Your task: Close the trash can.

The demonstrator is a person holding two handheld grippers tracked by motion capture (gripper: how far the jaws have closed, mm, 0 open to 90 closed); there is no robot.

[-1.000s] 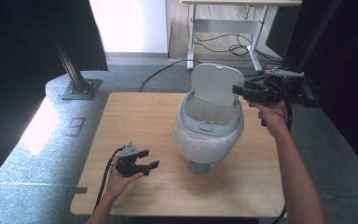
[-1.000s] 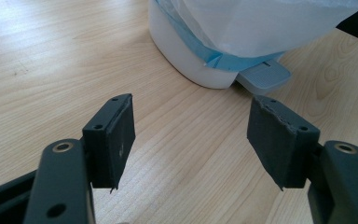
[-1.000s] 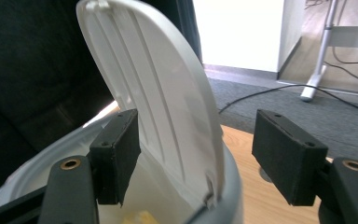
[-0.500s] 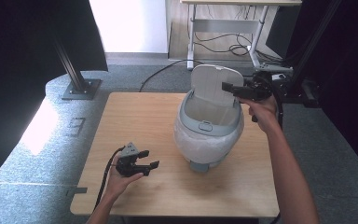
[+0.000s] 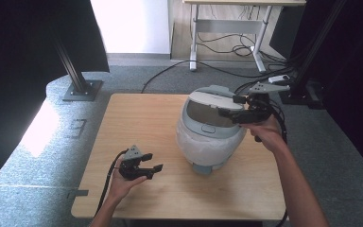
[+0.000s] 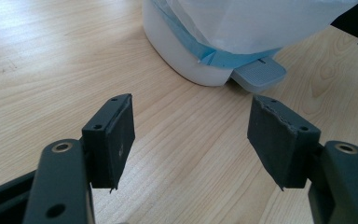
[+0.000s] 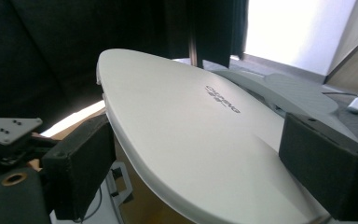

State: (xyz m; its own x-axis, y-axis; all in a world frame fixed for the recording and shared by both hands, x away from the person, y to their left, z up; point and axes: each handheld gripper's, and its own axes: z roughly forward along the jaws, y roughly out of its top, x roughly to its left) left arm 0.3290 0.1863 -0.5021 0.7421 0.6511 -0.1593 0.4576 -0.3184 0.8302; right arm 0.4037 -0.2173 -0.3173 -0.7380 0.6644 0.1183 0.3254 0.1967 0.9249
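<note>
A grey-white pedal bin (image 5: 210, 142) lined with a white bag stands right of the table's middle. Its lid (image 5: 211, 105) is tilted low over the opening. My right gripper (image 5: 228, 112) is at the lid's right edge. In the right gripper view the lid (image 7: 191, 130) lies between the jaws; they have just been opening, and the pads (image 7: 81, 163) stand wide. My left gripper (image 5: 155, 168) rests low at the table's front left, open with nothing in it. The left gripper (image 6: 191, 140) points at the bin's grey pedal (image 6: 258, 74).
The wooden table (image 5: 142, 118) has bare surface left of the bin. Black stands and cables (image 5: 264, 56) sit on the grey floor behind, with a desk frame at the back. The right gripper's cable trails off the table's right side.
The lid has swung down from upright to almost flat over the bin. My right gripper has moved left and a little down with it. The left gripper has stayed put.
</note>
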